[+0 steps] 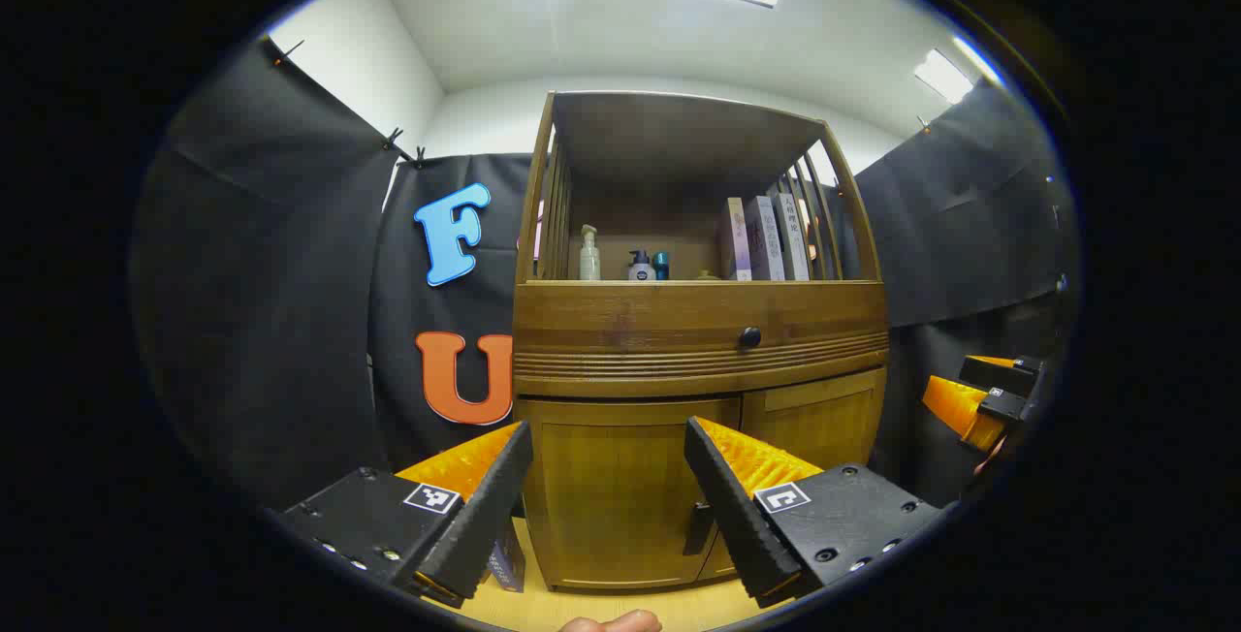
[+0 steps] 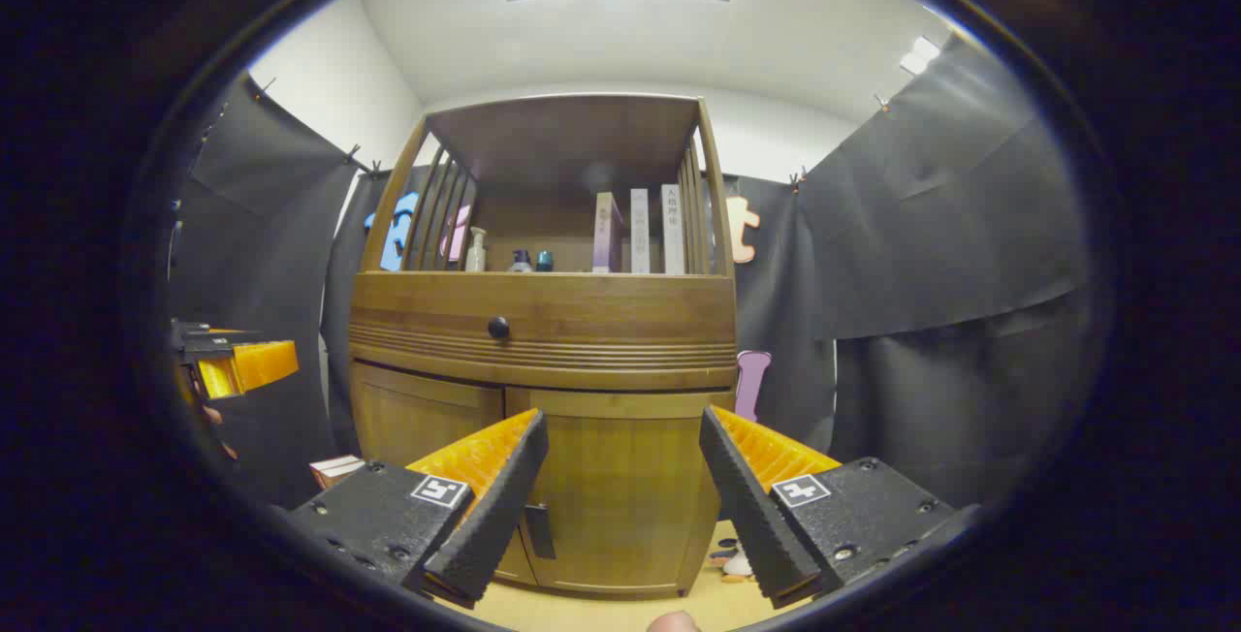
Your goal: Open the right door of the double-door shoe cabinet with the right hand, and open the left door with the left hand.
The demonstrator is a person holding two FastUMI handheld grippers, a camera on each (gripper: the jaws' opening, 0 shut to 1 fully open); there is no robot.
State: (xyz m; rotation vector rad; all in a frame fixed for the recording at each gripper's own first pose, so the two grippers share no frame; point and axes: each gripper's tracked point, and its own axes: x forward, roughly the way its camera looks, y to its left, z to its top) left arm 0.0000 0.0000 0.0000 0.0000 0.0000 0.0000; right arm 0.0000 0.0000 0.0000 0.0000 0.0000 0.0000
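I am looking at the shoe cabinet [image 1: 698, 341], which is standing upright on the pale floor [image 1: 620, 608] with its long axis vertical and its front facing me. Both lower doors are sitting flush and closed: the left door [image 1: 620, 496] is filling the gap between my left gripper [image 1: 609, 506] fingers, and the right door [image 2: 620, 496] is sitting between my right gripper [image 2: 620, 506] fingers. Their dark handles [image 1: 698, 527] are hanging near the centre seam, low down. A drawer with a round knob [image 1: 749, 337] is running across above the doors, and an open shelf is carrying bottles [image 1: 589, 254] and books [image 1: 766, 239] on top.

Open floor is lying in front of the doors; black cloth is closing in on both sides.

Both grippers are hovering level, well apart from the wood, jaws spread wide and gripping nothing. In the left gripper view, the right gripper is showing far off at the right edge.
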